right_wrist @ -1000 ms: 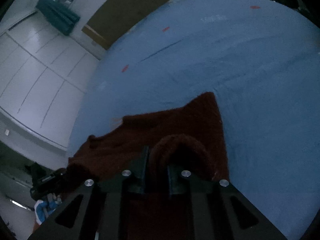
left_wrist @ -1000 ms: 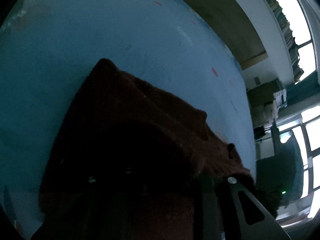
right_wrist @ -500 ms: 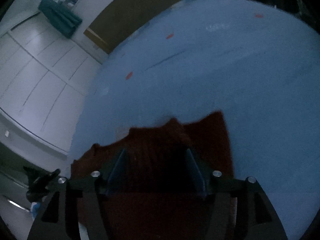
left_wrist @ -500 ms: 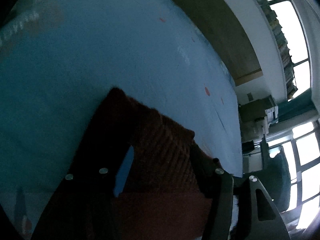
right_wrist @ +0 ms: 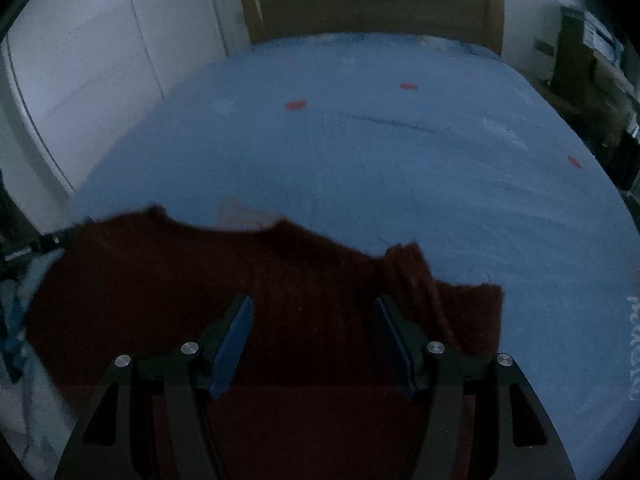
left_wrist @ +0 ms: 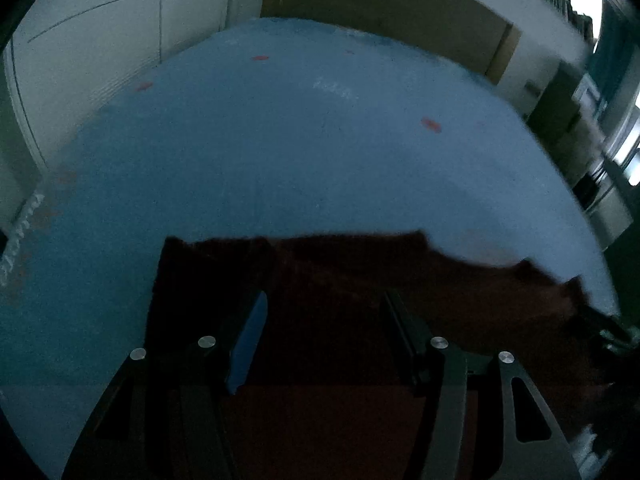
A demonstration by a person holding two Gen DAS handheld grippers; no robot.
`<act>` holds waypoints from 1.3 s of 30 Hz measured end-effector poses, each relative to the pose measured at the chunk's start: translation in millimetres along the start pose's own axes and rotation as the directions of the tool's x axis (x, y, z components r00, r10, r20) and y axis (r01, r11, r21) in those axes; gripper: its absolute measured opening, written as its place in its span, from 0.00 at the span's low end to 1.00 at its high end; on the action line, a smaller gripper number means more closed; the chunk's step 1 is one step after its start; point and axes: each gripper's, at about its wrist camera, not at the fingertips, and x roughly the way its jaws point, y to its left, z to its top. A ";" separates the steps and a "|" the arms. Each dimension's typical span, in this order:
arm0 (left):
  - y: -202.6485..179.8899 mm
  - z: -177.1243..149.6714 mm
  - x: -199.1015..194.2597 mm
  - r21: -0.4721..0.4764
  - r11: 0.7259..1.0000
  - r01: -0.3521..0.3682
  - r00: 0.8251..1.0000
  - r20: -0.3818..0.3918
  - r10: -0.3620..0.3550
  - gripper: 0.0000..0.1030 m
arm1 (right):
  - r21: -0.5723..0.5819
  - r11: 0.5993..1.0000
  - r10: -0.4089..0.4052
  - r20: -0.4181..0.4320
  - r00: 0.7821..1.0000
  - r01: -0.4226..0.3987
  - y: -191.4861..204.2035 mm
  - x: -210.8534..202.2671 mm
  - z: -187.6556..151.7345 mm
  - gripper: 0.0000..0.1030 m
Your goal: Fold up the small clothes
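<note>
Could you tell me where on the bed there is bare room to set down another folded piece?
The blue sheet lies bare from the dark red sweater up to the wooden headboard, and right of the sweater. The near edge is crowded: the sweater spreads under both open tongs, left and right.

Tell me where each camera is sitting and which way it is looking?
Left wrist: rides on the left gripper, looking down along its open fingers at the dark red garment on the blue bed sheet; only the gripper shows, no hand.
Right wrist: rides on the right gripper, fingers open, looking down over the same garment toward the wooden headboard; only the gripper shows.
Shared: both see the garment, the sheet with small red marks, and the headboard.
</note>
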 end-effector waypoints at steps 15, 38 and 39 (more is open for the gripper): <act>12.1 -40.7 -43.7 0.045 0.999 0.012 0.997 0.072 -0.016 0.51 | -0.055 0.997 -0.059 0.025 0.998 0.061 -1.7 -32.8 -21.6 0.63; 23.4 -101.4 -47.5 0.021 1.000 -0.008 0.999 0.054 0.007 0.63 | -0.032 0.999 -0.016 -0.005 1.000 0.016 10.6 -41.2 -107.7 0.63; 22.8 -103.9 -48.5 0.024 1.000 -0.011 0.998 0.058 0.010 0.64 | -0.042 0.999 -0.024 -0.005 1.000 0.024 11.9 -41.9 -110.7 0.63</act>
